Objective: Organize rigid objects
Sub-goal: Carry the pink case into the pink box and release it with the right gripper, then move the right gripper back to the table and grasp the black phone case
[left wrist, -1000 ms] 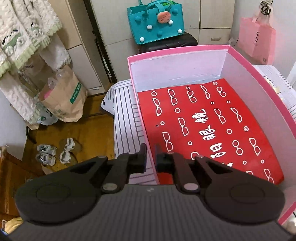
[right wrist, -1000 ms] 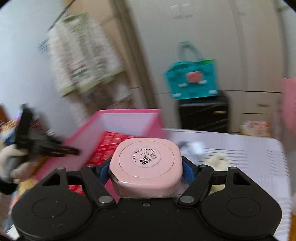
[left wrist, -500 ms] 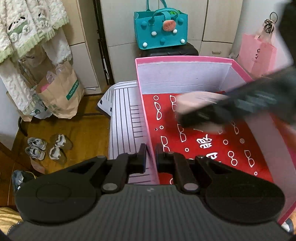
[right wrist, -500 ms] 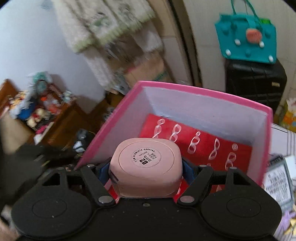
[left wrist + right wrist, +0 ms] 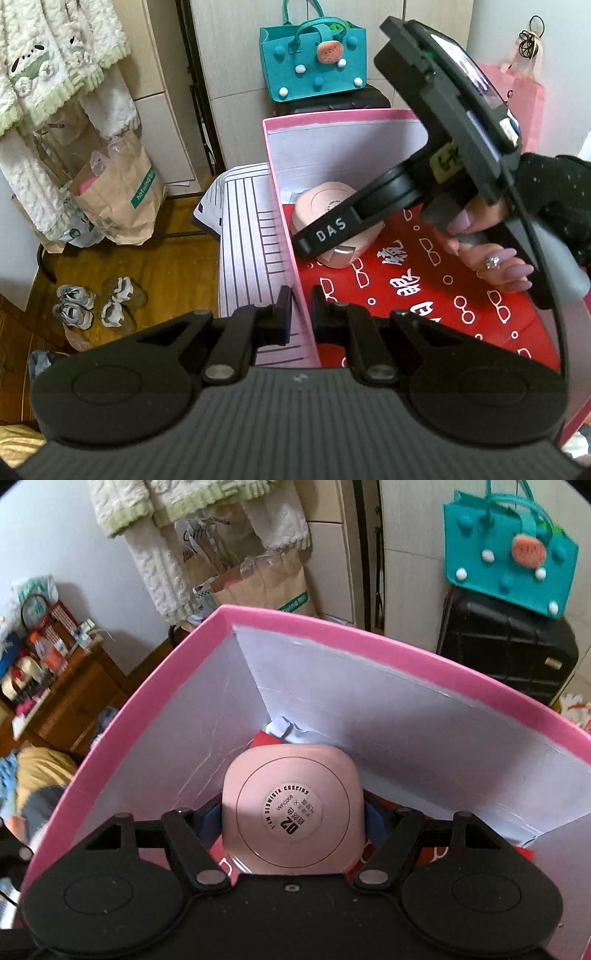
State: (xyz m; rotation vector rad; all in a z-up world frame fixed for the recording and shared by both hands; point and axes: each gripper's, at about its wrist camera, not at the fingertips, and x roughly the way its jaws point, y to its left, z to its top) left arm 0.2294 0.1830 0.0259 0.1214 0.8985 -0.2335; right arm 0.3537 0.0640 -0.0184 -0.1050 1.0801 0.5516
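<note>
Nearest the left camera, the left gripper is clamped on the box's near side wall, one finger outside and one inside, jaws pinched narrow on the thin card; that reads as a steadying grip, pinning the box so it won't slide on the striped cloth while something goes in. Just beyond, inside the box, the right gripper has its jaws spread wide and pressed on the two flanks of the pink case, carrying it. A hand works the trigger from the right. The case sits low in the box's far-left corner, close to both white walls, over the red liner printed with white glasses; whether it touches the floor yet I can't tell. Tucking it into the corner looks like a way to leave the rest of the floor free. The case is a rounded square, so no real long axis; its broad round-labelled face points up towards the right camera, flat side down, its hinge or clasp edge seemingly facing the near side. Crumpled white paper peeks out of the corner behind it. Next call, I'd judge: release and lift clear.
</note>
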